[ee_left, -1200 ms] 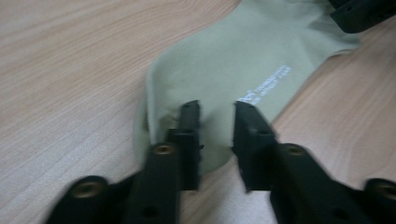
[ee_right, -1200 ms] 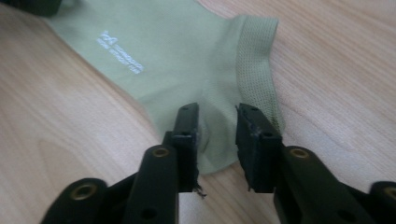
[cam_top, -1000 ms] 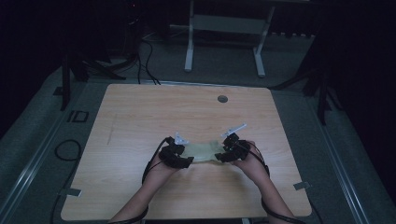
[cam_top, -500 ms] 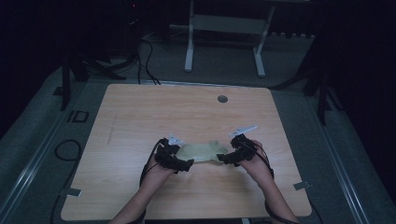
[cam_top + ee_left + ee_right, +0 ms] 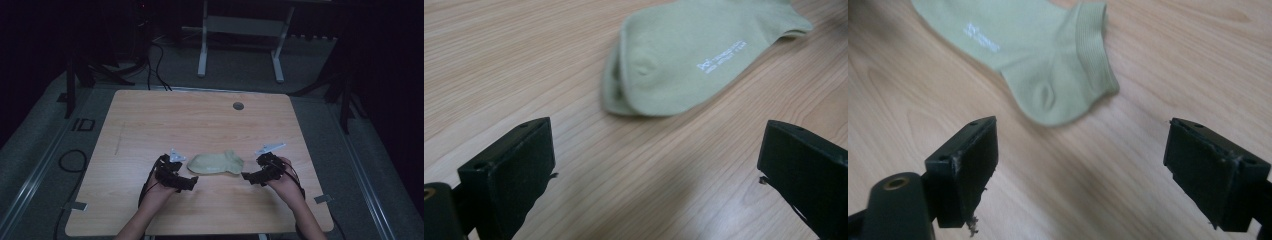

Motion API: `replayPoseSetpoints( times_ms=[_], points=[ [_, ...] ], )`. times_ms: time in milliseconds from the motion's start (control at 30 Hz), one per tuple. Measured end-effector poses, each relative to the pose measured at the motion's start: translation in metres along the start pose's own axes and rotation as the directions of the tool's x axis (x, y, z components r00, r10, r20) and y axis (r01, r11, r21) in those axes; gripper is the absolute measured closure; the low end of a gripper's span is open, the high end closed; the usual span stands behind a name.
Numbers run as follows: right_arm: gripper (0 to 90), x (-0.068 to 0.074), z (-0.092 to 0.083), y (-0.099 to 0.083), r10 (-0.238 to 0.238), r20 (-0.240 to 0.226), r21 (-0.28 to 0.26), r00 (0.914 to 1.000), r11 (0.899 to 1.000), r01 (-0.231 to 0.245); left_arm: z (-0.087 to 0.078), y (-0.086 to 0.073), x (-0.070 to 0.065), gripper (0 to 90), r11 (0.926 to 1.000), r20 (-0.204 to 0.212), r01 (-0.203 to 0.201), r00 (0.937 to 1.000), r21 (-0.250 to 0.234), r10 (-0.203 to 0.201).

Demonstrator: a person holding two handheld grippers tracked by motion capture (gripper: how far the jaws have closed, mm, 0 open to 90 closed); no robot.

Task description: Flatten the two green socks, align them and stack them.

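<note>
The pale green sock lies flat on the wooden table, near the person's edge, with its long axis running from left to right between the two grippers. Its toe end points to the left gripper and its ribbed cuff and heel point to the right gripper. Both grippers rest just beside the sock, one at each end, at about the same nearness. The jaws of both have just been opening and now stand wide, with only bare table between them. In each gripper view the sock lies a little ahead of the jaws, not touching them.
</note>
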State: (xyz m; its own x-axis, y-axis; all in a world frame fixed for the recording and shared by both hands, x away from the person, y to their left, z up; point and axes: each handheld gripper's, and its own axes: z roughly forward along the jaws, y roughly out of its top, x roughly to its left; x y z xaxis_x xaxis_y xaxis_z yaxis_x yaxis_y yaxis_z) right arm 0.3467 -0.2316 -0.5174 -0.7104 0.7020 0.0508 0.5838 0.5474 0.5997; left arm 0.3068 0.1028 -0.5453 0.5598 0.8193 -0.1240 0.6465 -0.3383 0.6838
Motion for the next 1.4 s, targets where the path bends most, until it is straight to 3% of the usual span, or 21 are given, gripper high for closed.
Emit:
replayPoseSetpoints(
  times_ms=[167, 367, 500, 700, 1067, 1200, 1400],
  points=[
    [14.1, -0.006, -0.009, -0.015, 0.002, 0.021, -0.016, 0.9998, 1.0, -0.001, -0.01, -0.012, 0.008, 2.1, 0.9999, -0.001, 0.002, 1.0, -0.012, -0.002],
    [13.3, -0.014, -0.02, -0.031, 0.031, 0.024, -0.04, 0.9992, 0.999, -0.03, -0.019, -0.026, 0.011, 2.1, 0.9996, -0.004, -0.027, 0.9996, 0.004, 0.027],
    [13.0, -0.018, -0.027, -0.042, 0.031, 0.036, -0.057, 0.9989, 0.998, -0.029, -0.026, -0.035, 0.015, 2.1, 0.9999, 0.007, -0.007, 1.0, -0.008, 0.007],
    [12.6, -0.021, -0.036, -0.058, 0.026, 0.071, -0.087, 0.9971, 0.996, -0.02, -0.04, -0.049, 0.022, 2.1, 0.9999, -0.017, -0.005, 0.9998, -0.016, 0.005],
    [12.5, -0.026, -0.047, -0.09, 0.065, 0.097, -0.139, 0.9931, 0.989, -0.051, -0.06, -0.083, 0.032, 2.1, 0.9995, -0.037, -0.003, 0.9993, -0.03, 0.002],
    [12.2, -0.027, -0.051, -0.101, 0.096, 0.107, -0.169, 0.9897, 0.983, -0.077, -0.066, -0.093, 0.035, 2.1, 0.9987, -0.049, 0.006, 0.9987, -0.05, -0.009],
    [11.9, -0.03, -0.063, -0.116, 0.137, 0.137, -0.261, 0.981, 0.961, -0.097, -0.075, -0.105, 0.043, 2.1, 0.9961, -0.077, 0.032, 0.9963, -0.082, -0.038]
  ],
)
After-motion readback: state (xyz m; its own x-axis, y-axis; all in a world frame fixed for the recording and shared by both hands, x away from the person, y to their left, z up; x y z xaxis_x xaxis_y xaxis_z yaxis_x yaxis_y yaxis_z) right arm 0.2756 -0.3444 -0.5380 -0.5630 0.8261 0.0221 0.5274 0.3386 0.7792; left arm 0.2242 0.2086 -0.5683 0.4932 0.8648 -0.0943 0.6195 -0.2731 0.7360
